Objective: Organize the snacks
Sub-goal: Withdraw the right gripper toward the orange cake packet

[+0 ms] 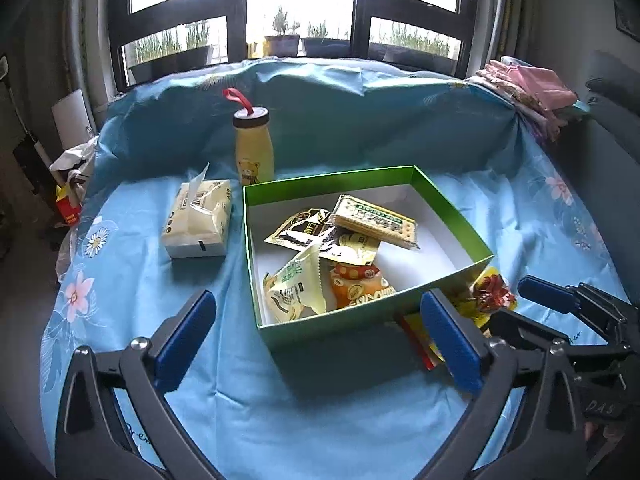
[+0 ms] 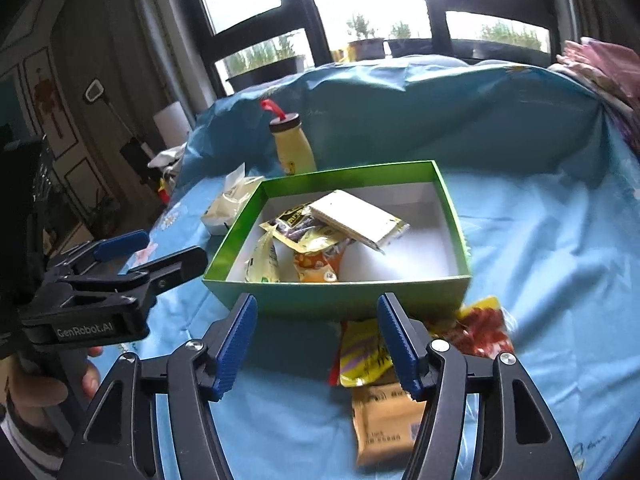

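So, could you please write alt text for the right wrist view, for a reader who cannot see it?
An open right gripper hovers over a blue floral cloth, above loose snack packets lying just outside a green box that already holds several snacks. The left gripper sits at the left edge, and a yellow bottle stands behind the box.

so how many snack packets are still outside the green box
3, all on the blue cloth by the green cardboard box's near wall: a yellow foil packet, a tan paper-look packet nearer the camera, and a red-and-yellow packet to their right. More may lie hidden beneath.
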